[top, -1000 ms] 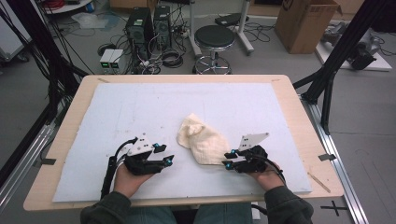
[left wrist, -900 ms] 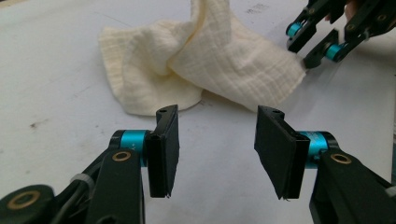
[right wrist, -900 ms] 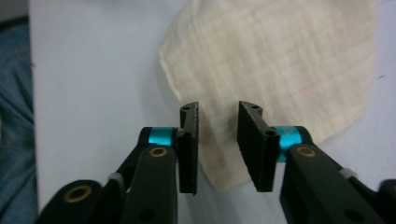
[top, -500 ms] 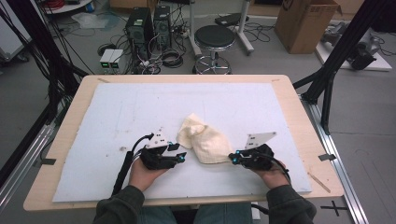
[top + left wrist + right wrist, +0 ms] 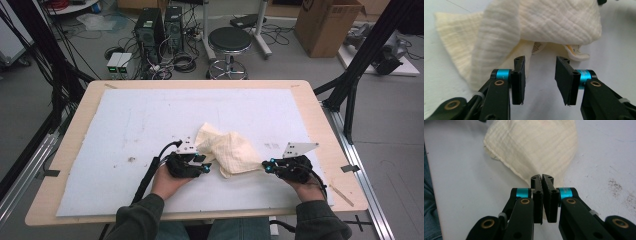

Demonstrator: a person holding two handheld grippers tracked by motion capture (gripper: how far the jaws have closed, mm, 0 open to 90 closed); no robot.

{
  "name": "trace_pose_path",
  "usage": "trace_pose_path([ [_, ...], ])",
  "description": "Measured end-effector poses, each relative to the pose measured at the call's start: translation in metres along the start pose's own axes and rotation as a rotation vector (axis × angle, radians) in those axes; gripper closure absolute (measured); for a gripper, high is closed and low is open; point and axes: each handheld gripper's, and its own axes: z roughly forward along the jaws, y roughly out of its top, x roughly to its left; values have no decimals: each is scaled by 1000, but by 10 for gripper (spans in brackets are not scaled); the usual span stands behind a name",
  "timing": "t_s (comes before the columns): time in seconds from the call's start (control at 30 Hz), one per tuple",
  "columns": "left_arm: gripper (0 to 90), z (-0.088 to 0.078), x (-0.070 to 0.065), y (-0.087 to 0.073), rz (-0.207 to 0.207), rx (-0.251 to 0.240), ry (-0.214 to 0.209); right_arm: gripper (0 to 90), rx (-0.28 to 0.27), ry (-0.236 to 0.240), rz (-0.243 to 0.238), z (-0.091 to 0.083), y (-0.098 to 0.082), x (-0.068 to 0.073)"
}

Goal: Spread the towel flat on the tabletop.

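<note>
A crumpled cream muslin cloth lies on the white mat near the front of the table. My right gripper is shut on the cloth's right corner, and in the right gripper view the jaws pinch the tip of the cloth. My left gripper sits at the cloth's left lower edge. Its jaws stand apart and have just been closing. Bare mat shows between them, and a fold of the cloth lies just ahead and beside the left jaw.
The mat covers a wooden table whose front edge is by the person's sleeves. Beyond the table's far edge on the floor are a black stool, computer towers with cables and a cardboard box. Black frame posts flank the table.
The left hand has slid right up to the cloth's edge. The right hand has moved right with the corner in its jaws, and the cloth is drawn out wider.
</note>
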Motion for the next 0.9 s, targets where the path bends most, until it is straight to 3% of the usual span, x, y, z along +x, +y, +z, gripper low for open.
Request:
trace_pose_path([
  [0.23,628,19,7,3,-8,36,56,867,10,16,-9,6,3,3],
  [0.4,765,25,6,9,24,62,96,867,5,28,-20,10,5,3],
  [0.47,841,24,8,10,37,68,89,867,0,32,-24,11,6,3],
  [0.67,866,4,7,10,76,53,57,868,-20,38,-15,8,6,4],
  [0.9,866,-43,11,5,143,23,34,869,-43,32,-22,6,9,6],
])
